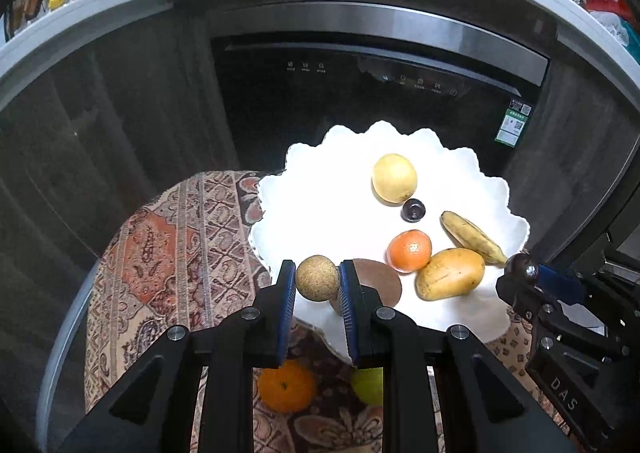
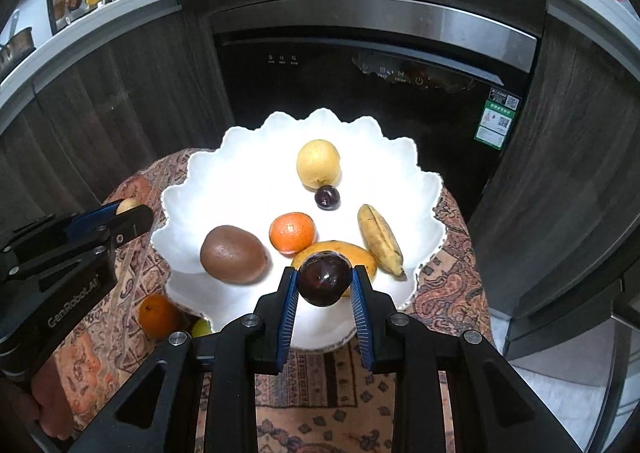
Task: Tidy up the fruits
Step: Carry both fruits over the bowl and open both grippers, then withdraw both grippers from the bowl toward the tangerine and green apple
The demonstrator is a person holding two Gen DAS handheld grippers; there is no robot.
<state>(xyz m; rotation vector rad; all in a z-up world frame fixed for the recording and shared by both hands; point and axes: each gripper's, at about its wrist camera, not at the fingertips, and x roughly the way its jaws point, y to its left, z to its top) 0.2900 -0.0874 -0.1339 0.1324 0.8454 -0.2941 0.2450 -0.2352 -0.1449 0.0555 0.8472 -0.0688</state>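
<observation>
Left tool (image 1: 318, 279) around tan fruit (image 1: 317, 277)

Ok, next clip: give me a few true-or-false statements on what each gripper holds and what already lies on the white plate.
1. The left gripper is shut on a small tan round fruit. True.
2. The right gripper is open and empty. False: it is shut on a dark plum.
3. A banana lies on the white plate. True.
4. The plate holds no fruit yet. False: a yellow pear, a tangerine, a brown kiwi and a mango lie on it too.
5. An orange lies off the plate on the patterned cloth. True.
</observation>
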